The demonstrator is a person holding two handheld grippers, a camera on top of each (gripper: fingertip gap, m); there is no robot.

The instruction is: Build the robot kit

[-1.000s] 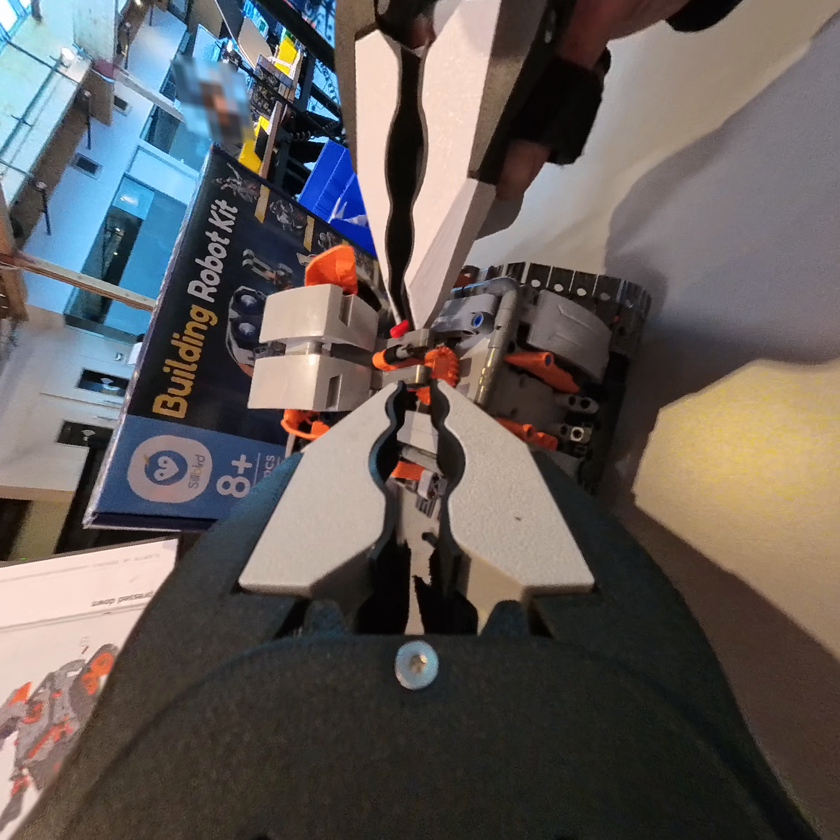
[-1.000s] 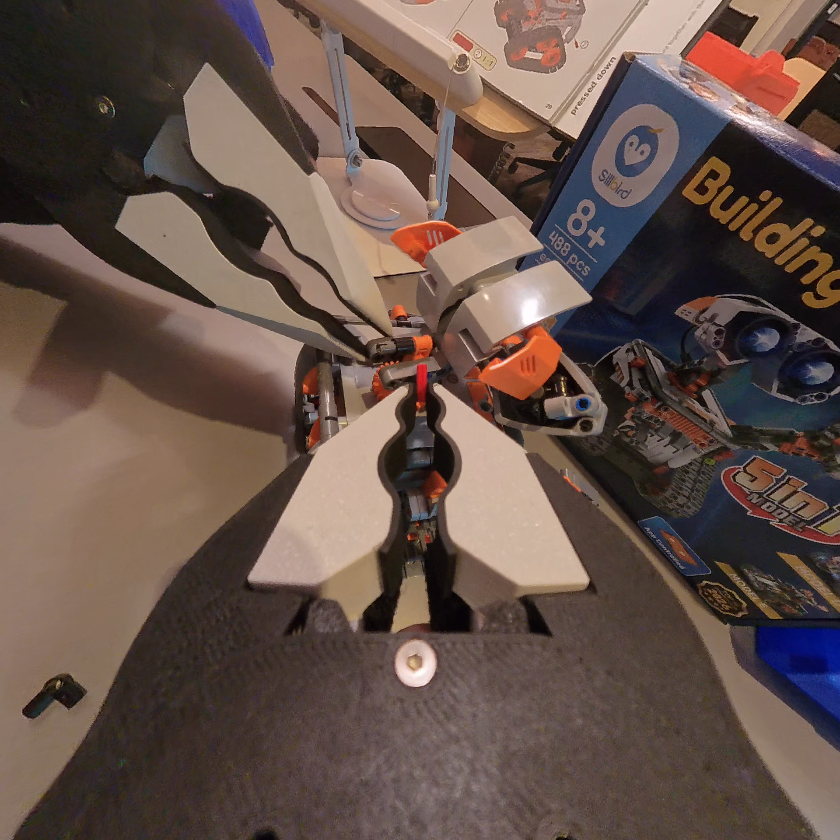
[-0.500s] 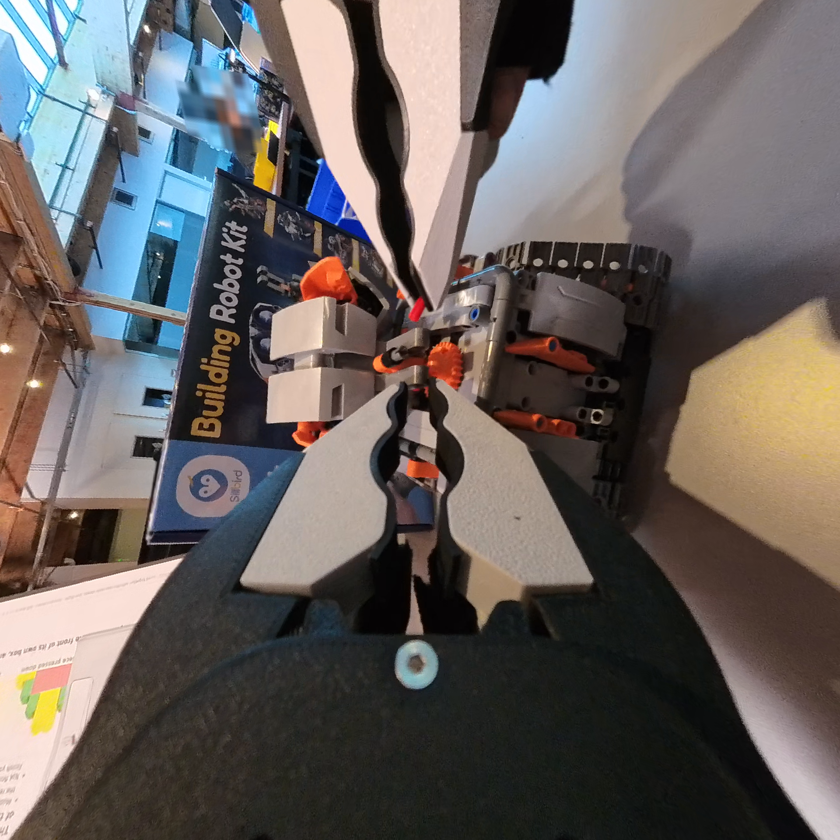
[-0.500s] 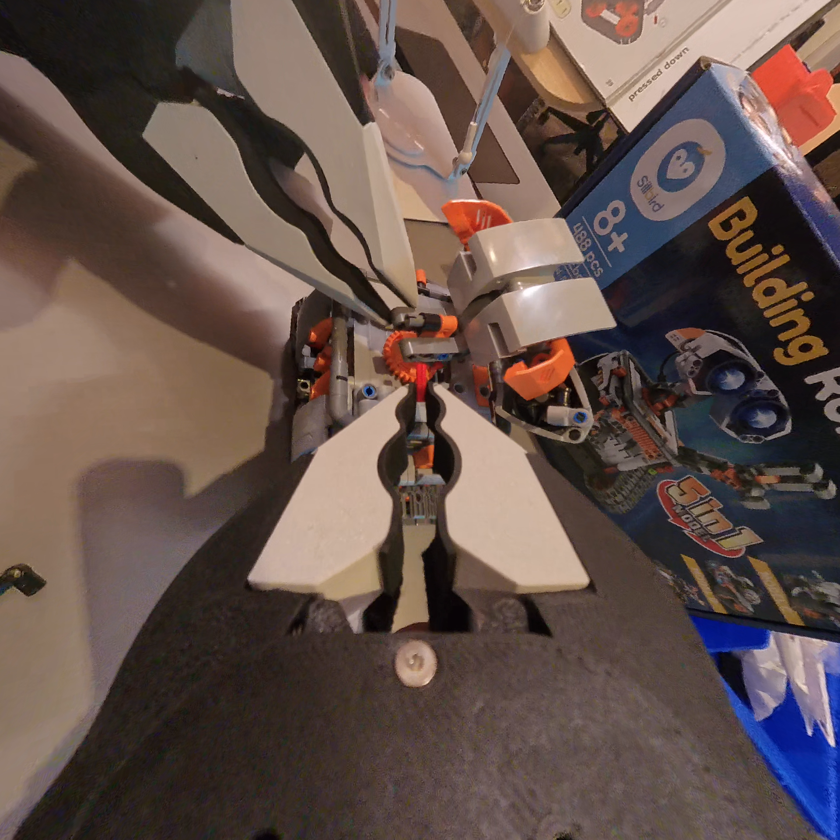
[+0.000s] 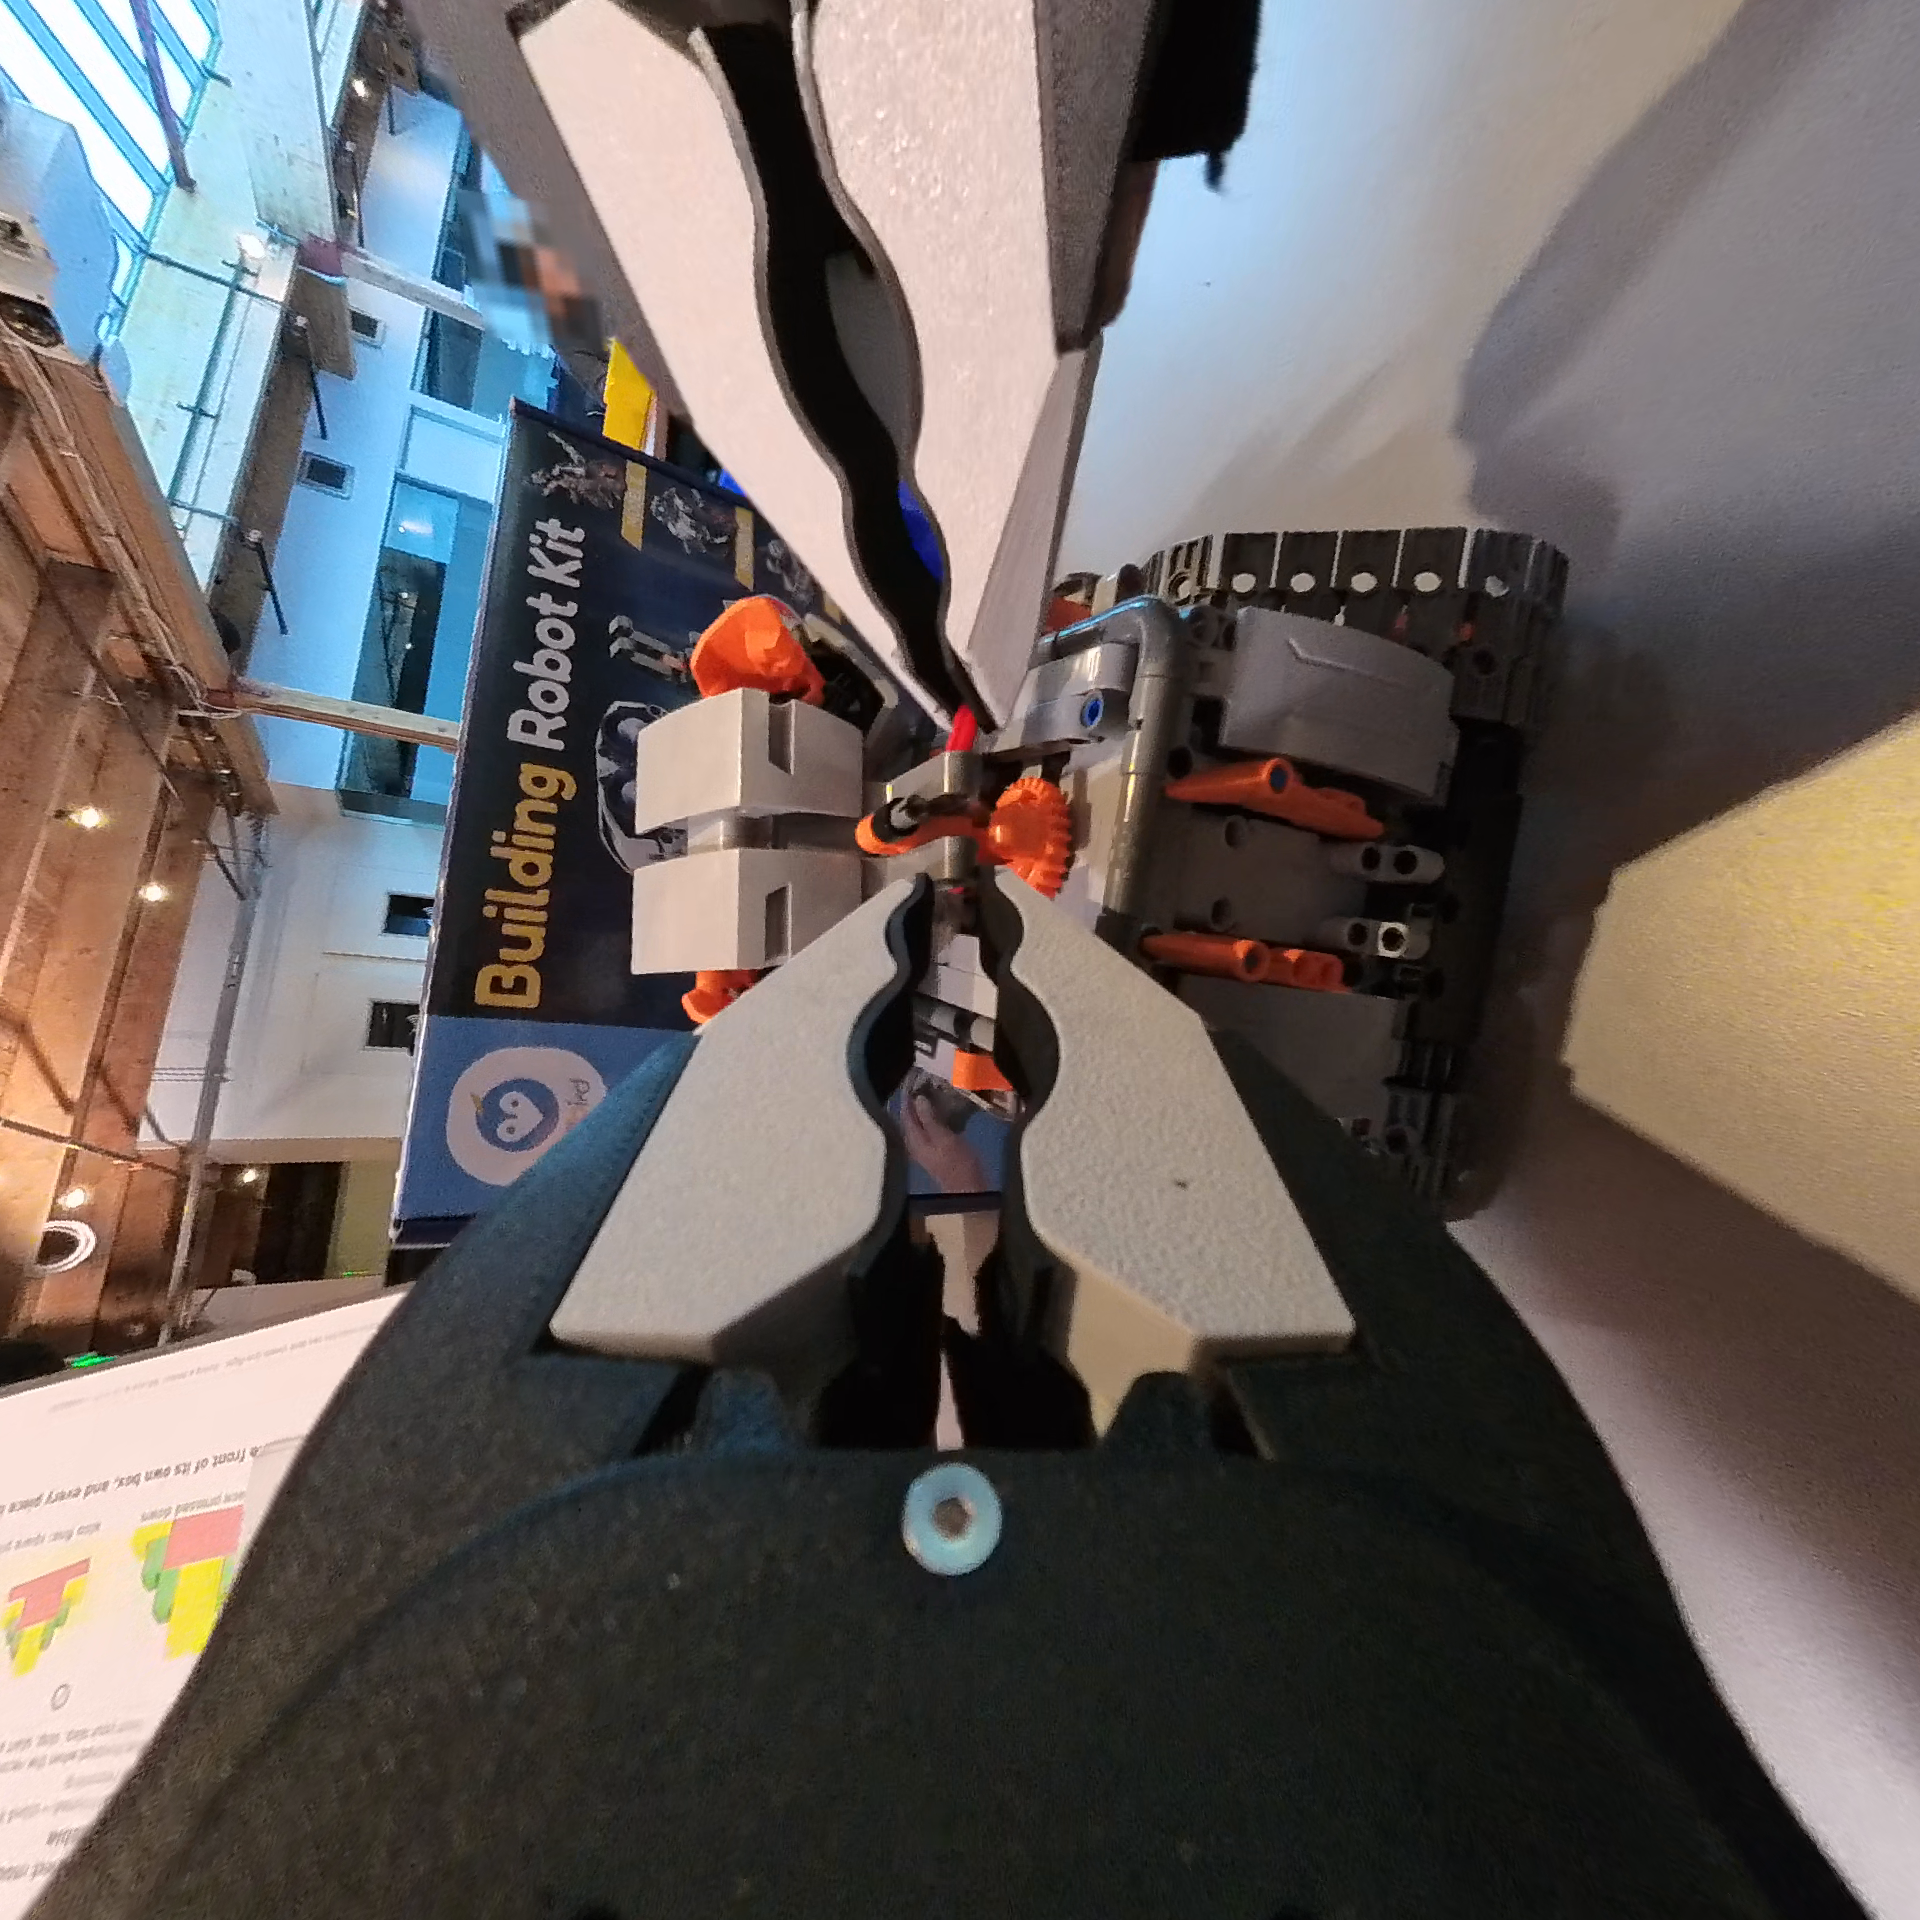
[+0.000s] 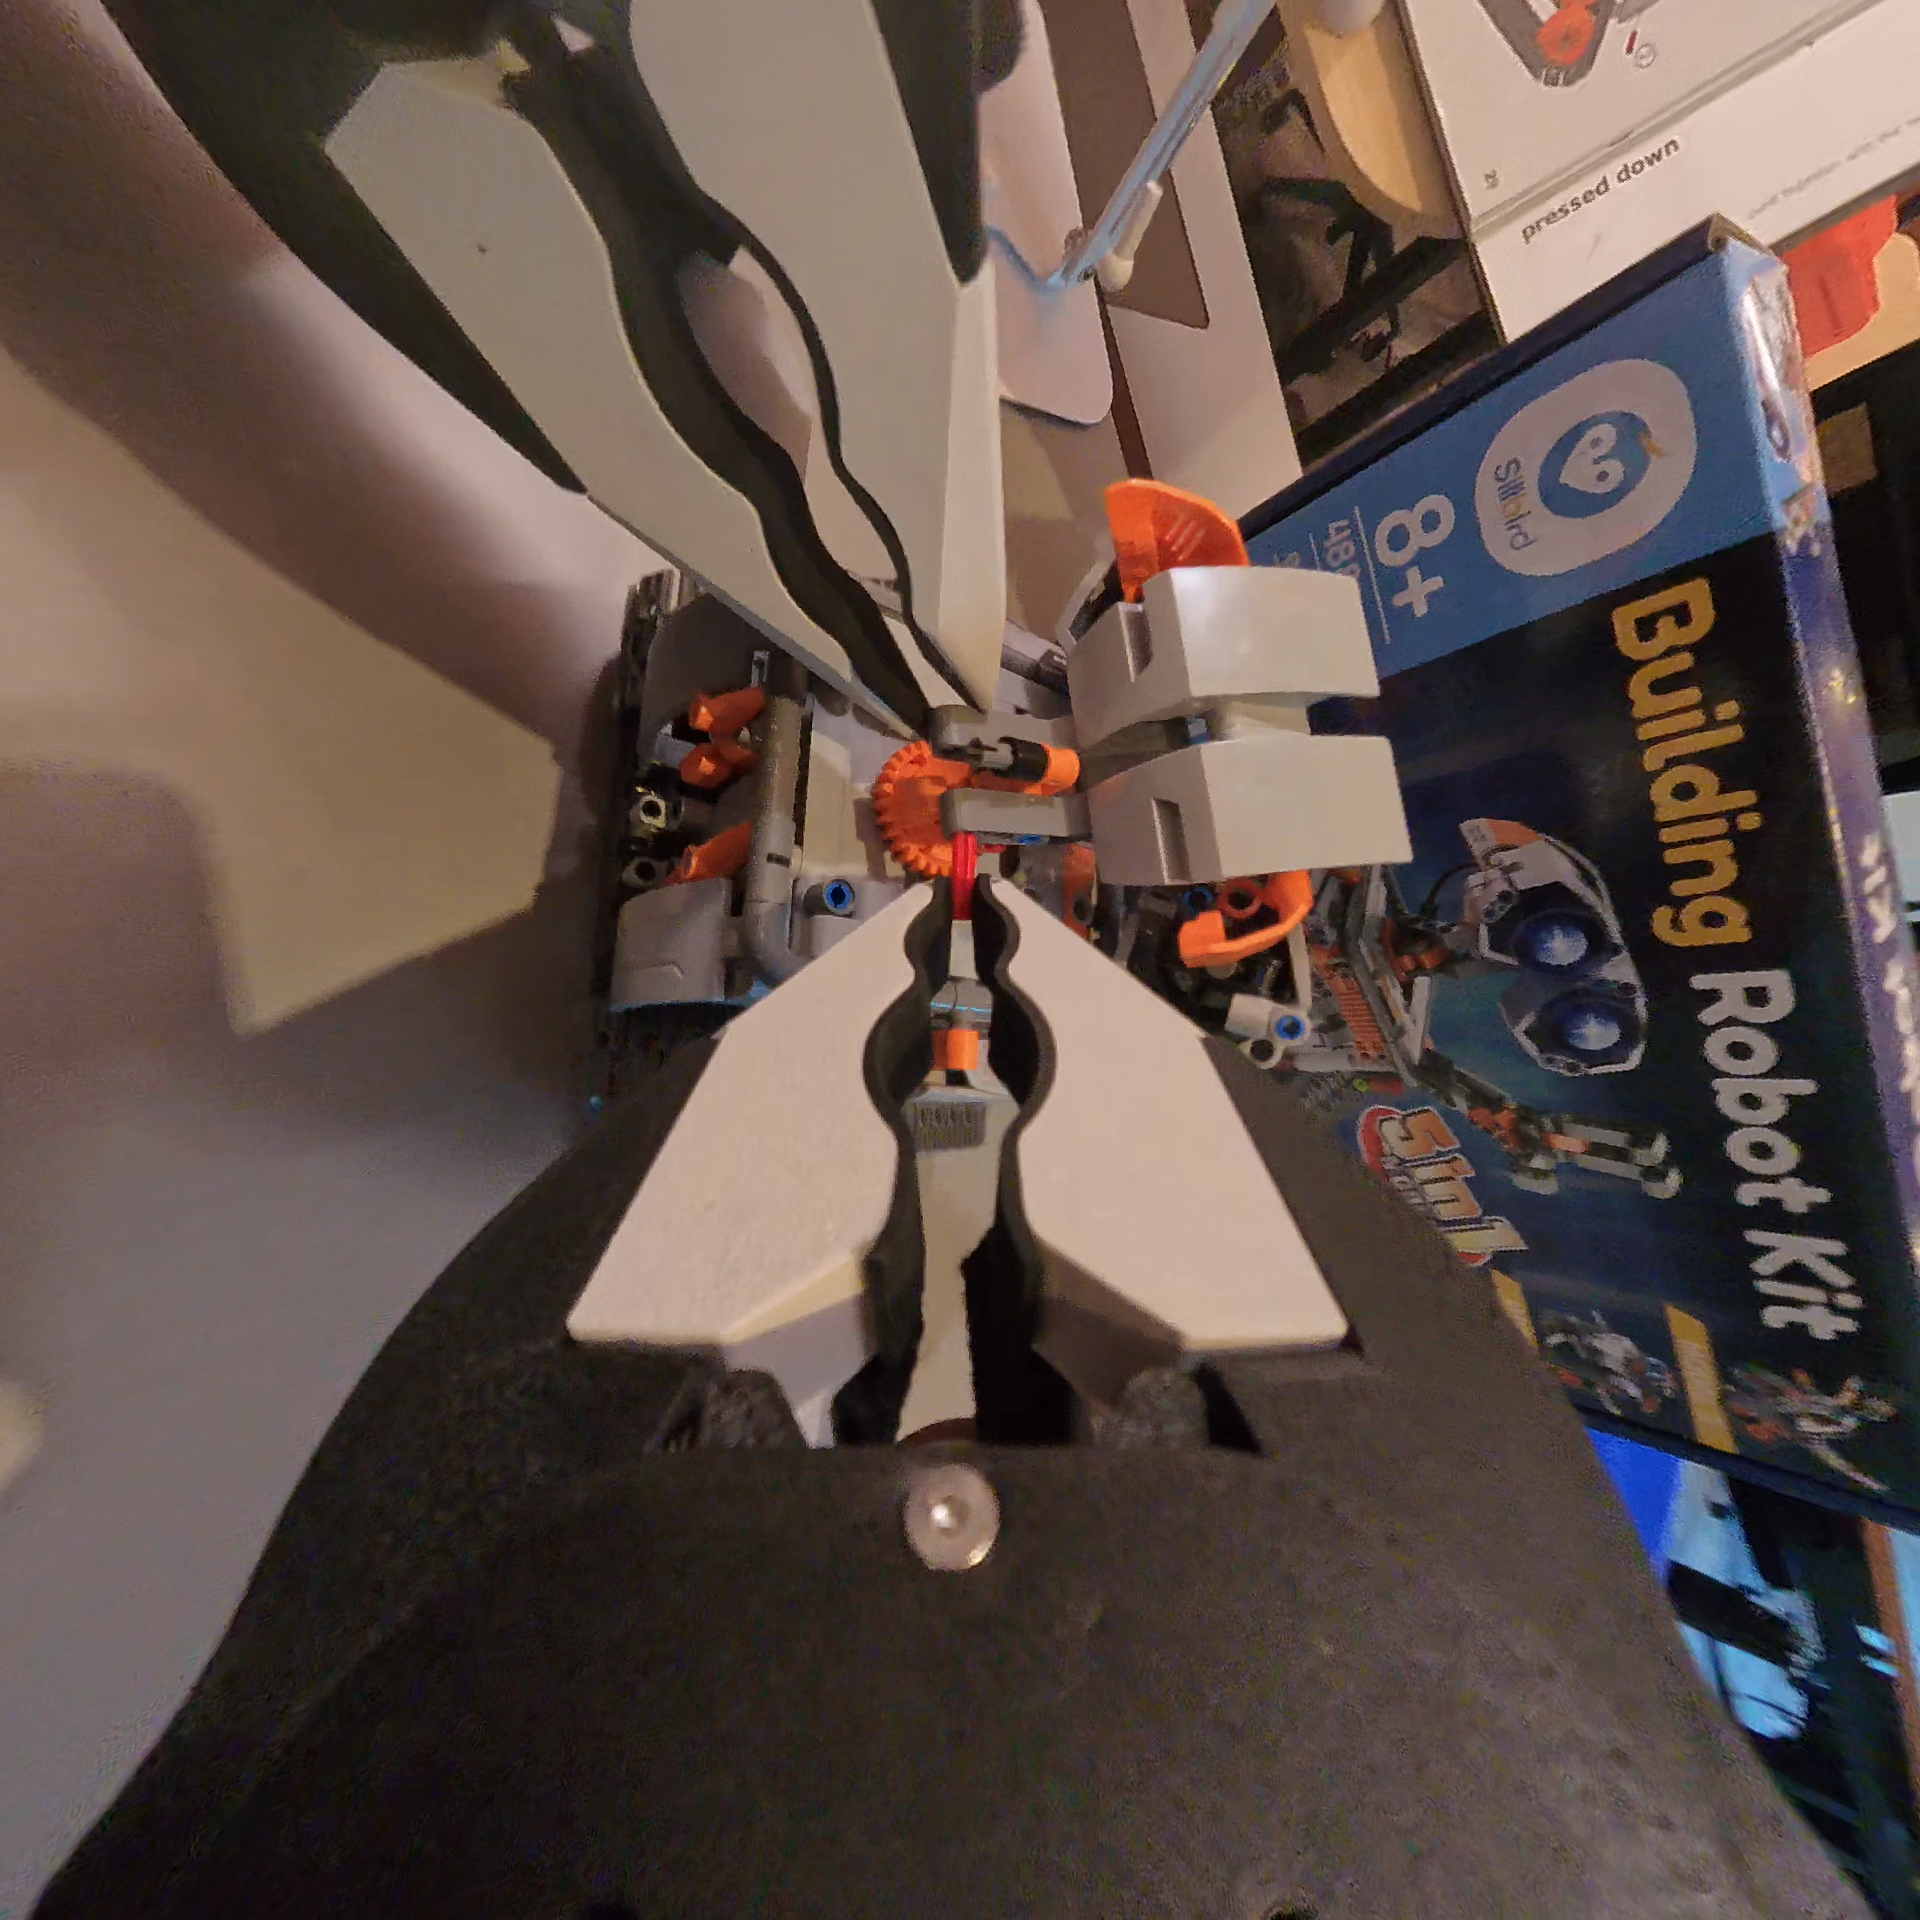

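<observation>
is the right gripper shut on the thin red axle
Shut: right gripper fingertips pinch the thin red axle below the orange gear.

The left tongs (image 5: 956, 894) cover the brick robot's (image 5: 1288, 831) lower half. The red axle (image 6: 965, 881) runs out of sight between the right tongs (image 6: 961, 899) (grip uncertain). The kit box (image 6: 1662, 883) is cropped.
</observation>
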